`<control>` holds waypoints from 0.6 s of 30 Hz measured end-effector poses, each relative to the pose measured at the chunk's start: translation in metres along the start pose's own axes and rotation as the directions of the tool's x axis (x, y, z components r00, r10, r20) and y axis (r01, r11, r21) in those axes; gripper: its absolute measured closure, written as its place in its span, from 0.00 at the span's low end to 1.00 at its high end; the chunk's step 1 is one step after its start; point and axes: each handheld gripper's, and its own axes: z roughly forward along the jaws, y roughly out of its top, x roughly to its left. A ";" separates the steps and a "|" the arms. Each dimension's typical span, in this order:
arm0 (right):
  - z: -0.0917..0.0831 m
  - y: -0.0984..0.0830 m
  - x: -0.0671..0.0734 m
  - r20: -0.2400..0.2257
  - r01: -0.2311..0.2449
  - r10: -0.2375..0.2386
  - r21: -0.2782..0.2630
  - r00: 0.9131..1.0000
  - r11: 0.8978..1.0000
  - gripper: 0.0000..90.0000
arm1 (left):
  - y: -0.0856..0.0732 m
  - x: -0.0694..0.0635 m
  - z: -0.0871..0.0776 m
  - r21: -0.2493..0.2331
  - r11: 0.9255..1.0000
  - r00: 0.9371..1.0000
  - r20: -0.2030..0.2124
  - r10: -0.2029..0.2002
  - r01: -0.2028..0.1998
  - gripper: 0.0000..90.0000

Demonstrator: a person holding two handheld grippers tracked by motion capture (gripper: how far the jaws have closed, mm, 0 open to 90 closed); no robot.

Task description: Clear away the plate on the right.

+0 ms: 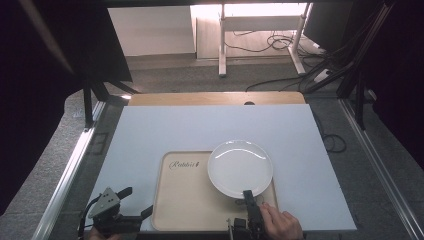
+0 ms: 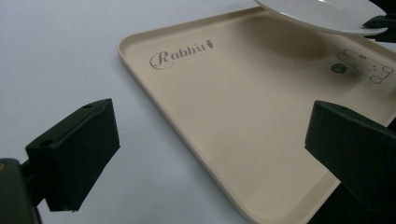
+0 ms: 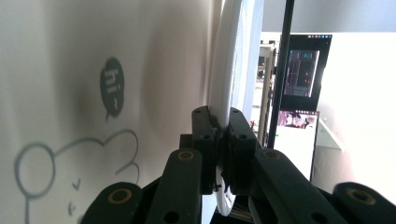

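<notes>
Nearest to the person, the left claw (image 1: 134,201) is being held low at the near left corner of the bench (image 1: 165,125). Its jaws are standing wide apart with nothing between them, and they are being pointed toward the near left edge of the beige tray (image 1: 185,200). In the left gripper view this tray (image 2: 243,116) is being seen with its raised lip running between the two black jaws.

A little farther, the right claw (image 1: 248,196) is being held by the right hand (image 1: 281,225) over the near right part of the tray. Its jaws are being pressed shut on the near rim of the white plate (image 1: 240,167). In the right gripper view the thin white rim of the plate (image 3: 224,84) is being pinched between the two black pads (image 3: 201,140). The plate is being carried over the far right part of the tray, and its far edge is reaching a little past the tray's far lip. In the left gripper view the plate (image 2: 317,11) is appearing lifted above the tray surface.

The step in hand is judged to be the placing of the plate onto the tray. The next move is probably calling for a gentle lowering, with the plate kept level and inside the lip, before the jaws are being opened.

Beyond the tray, a wide bare part of the white bench is being left free. The right bench edge is lying well apart from the plate.
</notes>
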 end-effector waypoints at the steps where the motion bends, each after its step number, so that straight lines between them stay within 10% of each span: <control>1: 0.001 0.001 -0.001 0.001 0.009 -0.009 -0.009 1.000 1.000 0.95 | 0.000 0.000 0.000 0.000 1.000 1.000 0.000 0.000 0.000 0.03; 18: 0.004 0.031 0.004 -0.015 0.025 -0.026 -0.084 1.000 0.996 0.95 | 0.000 0.000 0.000 0.000 1.000 1.000 0.001 0.001 -0.001 0.03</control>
